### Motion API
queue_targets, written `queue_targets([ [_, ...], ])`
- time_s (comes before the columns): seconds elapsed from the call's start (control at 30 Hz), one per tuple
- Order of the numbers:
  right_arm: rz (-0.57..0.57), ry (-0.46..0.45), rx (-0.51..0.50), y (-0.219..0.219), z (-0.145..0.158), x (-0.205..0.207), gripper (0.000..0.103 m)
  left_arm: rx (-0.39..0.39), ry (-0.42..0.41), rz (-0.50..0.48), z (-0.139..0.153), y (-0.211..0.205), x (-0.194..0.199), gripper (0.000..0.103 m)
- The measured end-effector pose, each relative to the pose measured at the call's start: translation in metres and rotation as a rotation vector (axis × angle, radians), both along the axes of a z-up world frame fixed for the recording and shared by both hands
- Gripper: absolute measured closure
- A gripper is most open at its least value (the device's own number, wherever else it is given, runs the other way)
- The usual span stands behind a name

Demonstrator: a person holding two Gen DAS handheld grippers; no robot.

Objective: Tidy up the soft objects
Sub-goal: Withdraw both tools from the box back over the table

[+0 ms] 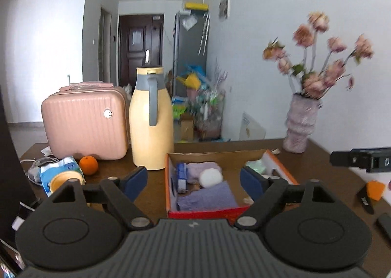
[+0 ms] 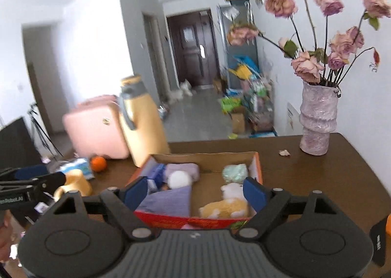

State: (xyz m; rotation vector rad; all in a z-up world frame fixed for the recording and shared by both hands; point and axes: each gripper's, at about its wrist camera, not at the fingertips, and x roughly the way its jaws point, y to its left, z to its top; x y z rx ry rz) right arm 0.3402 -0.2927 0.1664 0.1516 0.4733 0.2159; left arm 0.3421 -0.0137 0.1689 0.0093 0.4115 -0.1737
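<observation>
Your 2 grippers hover side by side at the near edge of a dark wooden table [image 2: 317, 175], both aimed at an open cardboard box [image 2: 202, 155] with an orange-red outer wall. Your left gripper [image 1: 194, 181] has its blue-padded fingers spread wide with nothing between them; your right gripper [image 2: 195, 190] is spread just as wide and equally empty. The left one also shows at the left edge of the right wrist view.

The soft things already lie inside the box — a folded purple cloth [image 2: 168, 201] at the near left, a white fluffy ball [image 2: 179, 179] just behind it resting against a lilac plush piece [image 2: 182, 169], a pale green bundle [image 2: 234, 172] toward the far right corner, and a yellow-and-white plush toy [image 2: 227, 204] at the near right. A blue packet [image 1: 181, 176] stands against the box's left wall.

Left of the box stands a tall yellow thermos jug [image 1: 150, 119] with a grey handle, and beside it a pink hard-shell case [image 1: 85, 121]. An orange [image 1: 88, 165] sits in front of the case, near a blue tissue pack [image 1: 62, 168] and a yellow cup [image 2: 75, 184]. At the table's far right corner a textured pink vase [image 2: 317, 119] holds 1 bunch of faded pink roses [image 2: 330, 21] — upright, well apart from the box.
</observation>
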Motion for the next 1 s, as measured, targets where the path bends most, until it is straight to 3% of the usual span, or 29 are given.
queue_targets([
  [0.1,0.016,-0.068,-0.02,0.004,-0.018,-0.044,0.018,-0.058,-0.016,-0.046,-0.018,0.007,-0.042,0.016],
  [0.27,0.021,-0.183,-0.105,0.015,-0.068,-0.128,0.016,-0.068,-0.04,-0.053,-0.069,0.008,-0.118,0.016],
  [0.4,0.037,-0.183,-0.136,0.025,-0.114,-0.184,0.015,-0.06,-0.035,-0.055,-0.106,0.008,-0.171,0.016],
  [0.5,0.032,-0.143,-0.137,0.028,-0.143,-0.211,0.015,-0.075,0.018,-0.049,-0.13,0.008,-0.195,0.015],
  [0.57,0.035,-0.11,-0.127,0.027,-0.159,-0.222,0.015,-0.055,0.062,-0.049,-0.143,0.001,-0.201,0.015],
  [0.63,0.043,-0.081,-0.124,0.026,-0.167,-0.224,0.015,-0.016,0.067,-0.08,-0.149,-0.009,-0.203,0.015],
  [0.73,0.045,-0.08,-0.137,0.027,-0.17,-0.22,0.015,-0.019,0.071,-0.096,-0.15,-0.017,-0.196,0.015],
  [1.0,0.048,-0.049,-0.11,0.016,-0.177,-0.169,0.017,-0.028,0.127,-0.073,-0.155,-0.027,-0.141,0.016],
])
